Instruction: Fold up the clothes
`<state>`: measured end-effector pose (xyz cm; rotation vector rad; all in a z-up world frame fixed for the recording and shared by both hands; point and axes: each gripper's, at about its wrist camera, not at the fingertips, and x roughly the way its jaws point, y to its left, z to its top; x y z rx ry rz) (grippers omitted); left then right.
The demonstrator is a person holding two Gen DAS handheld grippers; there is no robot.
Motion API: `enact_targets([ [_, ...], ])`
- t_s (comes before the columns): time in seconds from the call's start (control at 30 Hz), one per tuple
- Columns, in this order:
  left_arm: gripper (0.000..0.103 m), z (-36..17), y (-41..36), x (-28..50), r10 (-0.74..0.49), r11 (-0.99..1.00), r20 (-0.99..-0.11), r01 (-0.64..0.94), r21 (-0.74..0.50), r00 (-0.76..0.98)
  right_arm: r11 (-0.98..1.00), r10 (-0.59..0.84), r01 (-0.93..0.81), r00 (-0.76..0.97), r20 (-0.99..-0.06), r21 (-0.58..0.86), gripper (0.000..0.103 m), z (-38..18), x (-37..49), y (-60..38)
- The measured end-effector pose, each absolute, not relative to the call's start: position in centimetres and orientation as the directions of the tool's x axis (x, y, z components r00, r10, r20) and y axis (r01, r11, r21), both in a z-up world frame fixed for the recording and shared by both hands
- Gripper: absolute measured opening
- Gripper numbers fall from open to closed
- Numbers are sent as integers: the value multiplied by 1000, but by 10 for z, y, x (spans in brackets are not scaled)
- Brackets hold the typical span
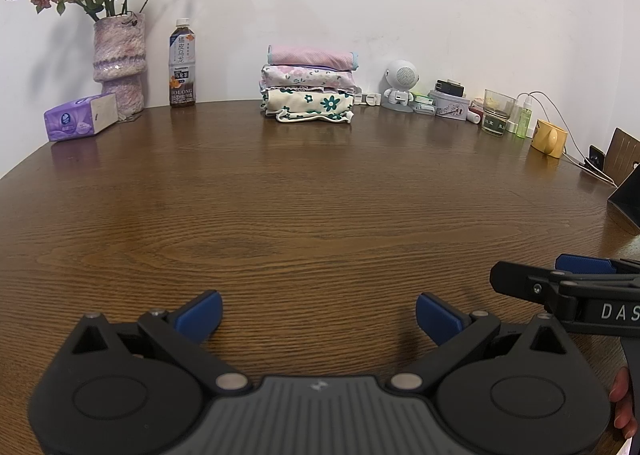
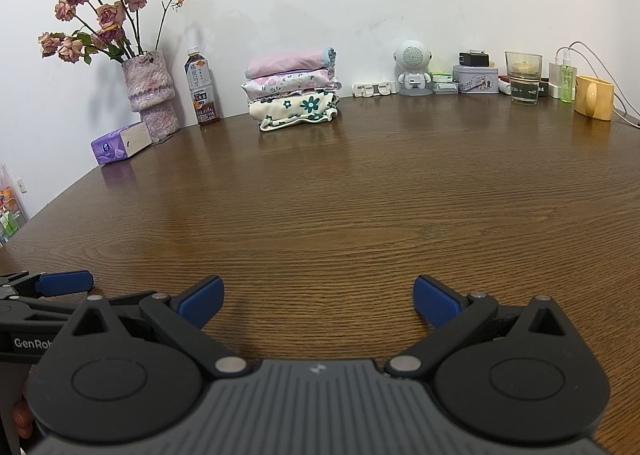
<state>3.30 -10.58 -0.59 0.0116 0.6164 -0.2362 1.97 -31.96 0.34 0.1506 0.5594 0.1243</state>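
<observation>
Both the left tool [image 1: 318,313] and right tool [image 2: 317,301] gape empty; the folded clothes [image 2: 294,89] at twelve o'clock (soft, limp, light) want pinching at a hem.

Free room and obstacles on the wooden table [image 1: 304,215]. The near and middle surface lies bare and passable. Along the far edge stand a stack of folded clothes [image 1: 310,89] at the middle, a tea bottle [image 1: 183,65], flower vase [image 1: 119,63] and tissue pack [image 1: 80,118] toward the far-left corner, and a small speaker figure [image 1: 401,86], tin [image 1: 450,105], glass [image 1: 497,111] and yellow mug [image 1: 549,137] toward the far-right corner.
</observation>
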Motion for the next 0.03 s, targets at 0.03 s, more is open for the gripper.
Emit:
enact_targets([
  [0.03, 103, -6, -106, 33, -214, 973, -574, 222, -58, 790, 981, 158, -76, 841, -518, 176, 103, 3, 20, -320],
])
